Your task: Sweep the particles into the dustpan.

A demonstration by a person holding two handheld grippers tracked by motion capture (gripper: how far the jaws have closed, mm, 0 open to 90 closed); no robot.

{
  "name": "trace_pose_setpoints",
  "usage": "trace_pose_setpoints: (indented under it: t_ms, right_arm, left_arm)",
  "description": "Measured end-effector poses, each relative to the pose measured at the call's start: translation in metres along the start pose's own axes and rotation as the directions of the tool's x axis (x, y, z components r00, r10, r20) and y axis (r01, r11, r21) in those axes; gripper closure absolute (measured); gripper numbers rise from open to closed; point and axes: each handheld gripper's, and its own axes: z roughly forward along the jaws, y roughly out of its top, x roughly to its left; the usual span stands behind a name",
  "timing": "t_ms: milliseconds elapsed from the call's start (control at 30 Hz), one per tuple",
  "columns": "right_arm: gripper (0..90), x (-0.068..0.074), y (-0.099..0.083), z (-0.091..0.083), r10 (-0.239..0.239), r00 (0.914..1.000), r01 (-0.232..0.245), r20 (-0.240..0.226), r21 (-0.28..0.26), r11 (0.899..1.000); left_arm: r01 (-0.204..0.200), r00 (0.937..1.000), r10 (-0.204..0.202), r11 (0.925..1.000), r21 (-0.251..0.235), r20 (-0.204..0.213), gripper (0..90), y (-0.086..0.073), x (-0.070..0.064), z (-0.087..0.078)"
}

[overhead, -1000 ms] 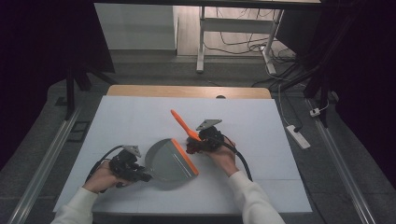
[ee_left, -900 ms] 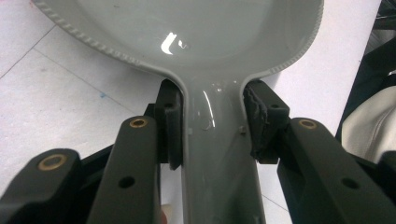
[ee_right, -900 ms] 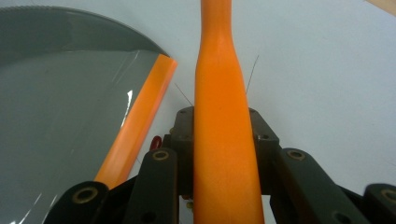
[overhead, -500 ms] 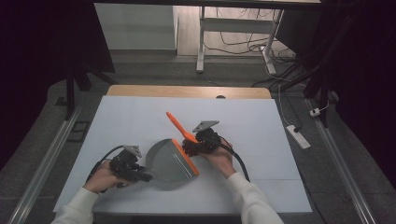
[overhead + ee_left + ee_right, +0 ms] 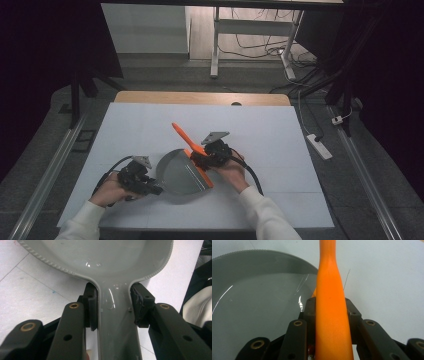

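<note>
Both forearms reach in low, each tool (left (image 5: 150,187), right (image 5: 197,159)) clamped shut on something.

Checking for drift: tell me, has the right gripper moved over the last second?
Yes. The right gripper, shut on the orange brush handle, shifted slightly left, away from the table's right edge.

From the high view I look forward and down over the whole white surface (image 5: 280,130), my forearms entering at its near edge. My left gripper view sits very close along its jaws, facing the grey dustpan (image 5: 110,262); my right gripper view, equally close, shares that dustpan's pan beside an orange handle (image 5: 330,315).
</note>
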Motion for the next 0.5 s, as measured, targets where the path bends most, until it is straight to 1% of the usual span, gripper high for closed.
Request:
trace_pose_setpoints:
  t_ms: [100, 167, 300, 433, 500]
  right_arm:
    - [69.7, 0.002, 0.0, 0.001, 0.0, 0.9999, 0.0, -0.01, -0.003, 1.0]
    - [69.7, 0.004, 0.001, 0.001, -0.006, 0.9999, 0.006, -0.008, -0.002, 1.0]
    - [69.7, 0.007, 0.003, 0.0, -0.01, 0.9998, 0.009, -0.018, -0.016, 1.0]
    - [69.7, 0.012, 0.006, 0.0, -0.007, 0.9982, 0.005, -0.059, -0.031, 0.999]
    - [69.7, 0.013, 0.007, -0.001, -0.005, 0.9958, 0.001, -0.091, -0.044, 0.999]
  left_arm:
    - [0.0, 1.0, 0.0, 1.0, 0.0, 0.0, 61.6, 0.0, 0.0, 0.0]
    - [0.0, 1.0, 0.0, 1.0, 0.001, 0.0, 61.6, 0.0, 0.0, 0.0]
    - [0.0, 1.0, 0.0, 1.0, 0.001, 0.0, 61.6, 0.0, 0.0, 0.0]
    - [0.003, 1.0, -0.003, 1.0, -0.001, 0.001, 61.6, 0.0, 0.0, 0.0]
    - [0.003, 1.0, -0.003, 1.0, -0.002, 0.0, 61.6, 0.0, 0.0, 0.0]
